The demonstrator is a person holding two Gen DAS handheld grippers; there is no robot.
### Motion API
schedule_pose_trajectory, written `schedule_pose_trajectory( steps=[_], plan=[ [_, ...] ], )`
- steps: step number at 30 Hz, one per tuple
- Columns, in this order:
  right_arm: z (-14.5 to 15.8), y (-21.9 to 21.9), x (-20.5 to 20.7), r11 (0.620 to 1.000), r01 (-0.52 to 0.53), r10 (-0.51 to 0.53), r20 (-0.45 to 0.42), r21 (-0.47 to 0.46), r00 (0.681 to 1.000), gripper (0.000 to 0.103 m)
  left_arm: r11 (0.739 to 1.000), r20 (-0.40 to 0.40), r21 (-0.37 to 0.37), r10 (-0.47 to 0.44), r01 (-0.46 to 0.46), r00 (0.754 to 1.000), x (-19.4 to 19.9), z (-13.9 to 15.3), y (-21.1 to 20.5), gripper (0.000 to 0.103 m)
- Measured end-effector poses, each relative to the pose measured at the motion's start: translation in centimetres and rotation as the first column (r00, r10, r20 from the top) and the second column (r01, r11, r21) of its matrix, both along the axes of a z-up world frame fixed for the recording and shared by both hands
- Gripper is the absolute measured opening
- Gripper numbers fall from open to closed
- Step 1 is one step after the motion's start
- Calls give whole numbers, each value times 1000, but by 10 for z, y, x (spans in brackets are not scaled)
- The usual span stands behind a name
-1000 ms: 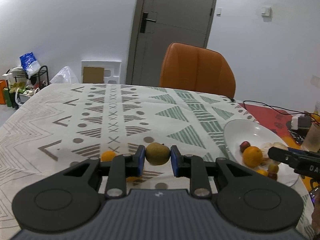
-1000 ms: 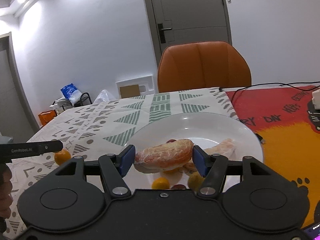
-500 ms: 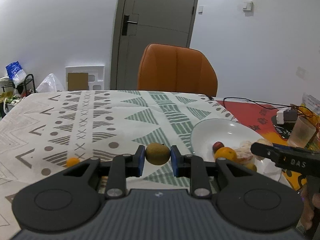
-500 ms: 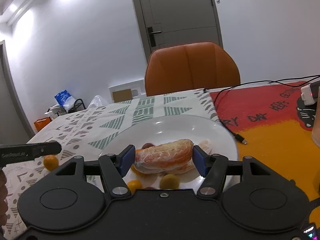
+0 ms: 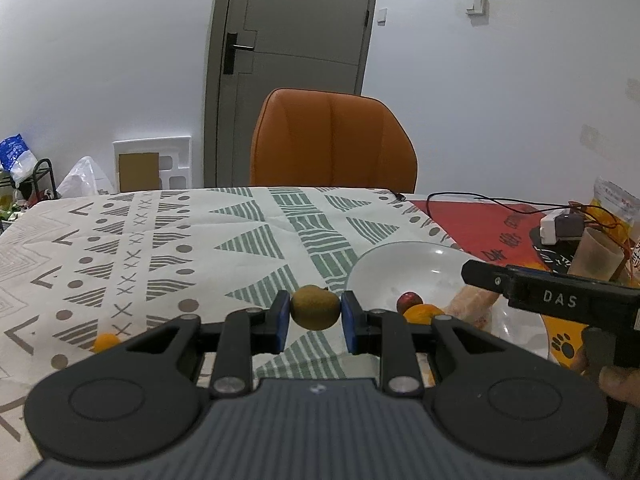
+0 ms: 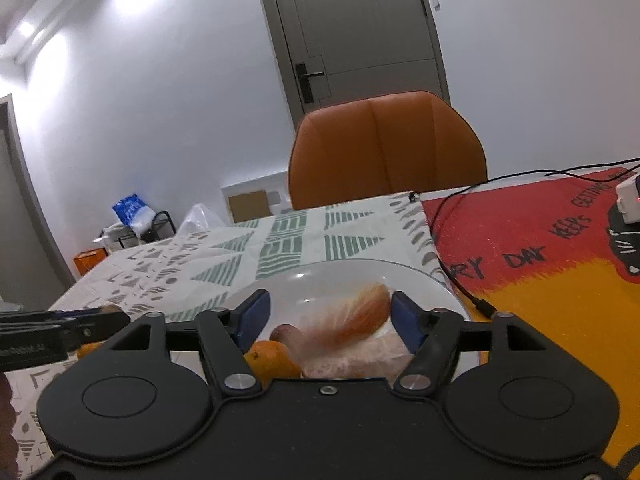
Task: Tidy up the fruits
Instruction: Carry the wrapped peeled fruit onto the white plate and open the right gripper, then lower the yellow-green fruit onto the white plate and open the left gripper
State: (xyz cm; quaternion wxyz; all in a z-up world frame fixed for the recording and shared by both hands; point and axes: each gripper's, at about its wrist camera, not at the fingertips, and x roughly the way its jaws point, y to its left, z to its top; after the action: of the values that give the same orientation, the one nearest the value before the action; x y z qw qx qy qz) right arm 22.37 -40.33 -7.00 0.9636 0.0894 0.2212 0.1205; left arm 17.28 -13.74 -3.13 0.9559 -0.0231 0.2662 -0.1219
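Note:
My left gripper (image 5: 315, 314) is shut on a brown-green kiwi (image 5: 315, 307) and holds it above the patterned tablecloth, just left of the white plate (image 5: 400, 262). The plate holds a small red fruit (image 5: 408, 301), an orange (image 5: 423, 313) and peeled pomelo pieces (image 5: 472, 304). My right gripper (image 6: 330, 318) is open over the plate (image 6: 340, 276). A blurred pomelo piece (image 6: 356, 320) lies between its fingers and looks loose. An orange (image 6: 270, 362) and a red fruit (image 6: 284, 332) lie beside it.
A small orange (image 5: 105, 341) lies on the cloth at the left. An orange chair (image 5: 332, 144) stands behind the table. A red and yellow mat (image 6: 540, 272) with a cable, a white box (image 5: 558, 230) and a cup (image 5: 596, 254) lie to the right.
My left gripper carried the kiwi right, up to the plate's edge. My right gripper opened wider and the pomelo piece came free, dropping toward the plate.

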Motion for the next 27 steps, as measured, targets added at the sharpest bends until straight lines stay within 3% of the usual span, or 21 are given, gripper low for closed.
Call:
schedule_pose_trajectory(
  steps=[5,9,18,27],
  plan=[
    [-4,-1,-8,1000,5,-5,4,-4,1000,86,1000,-5,1,-11,11,1000,2,-1,-4,26],
    [-6,1,-17,999,32,-32,-3,-28,999,102,1000,-12,3,-23,23,1000,1,-3,-9,26],
    [-4,18,-26,985,56,-50,38,-164,998,103,999,-16,10,-48,48,999,-1,-4,-19,26],
    [-10,8,-32,983,82,-77,36,-163,996,103,997,-12,22,-78,78,997,-3,-4,-35,26]
  ],
)
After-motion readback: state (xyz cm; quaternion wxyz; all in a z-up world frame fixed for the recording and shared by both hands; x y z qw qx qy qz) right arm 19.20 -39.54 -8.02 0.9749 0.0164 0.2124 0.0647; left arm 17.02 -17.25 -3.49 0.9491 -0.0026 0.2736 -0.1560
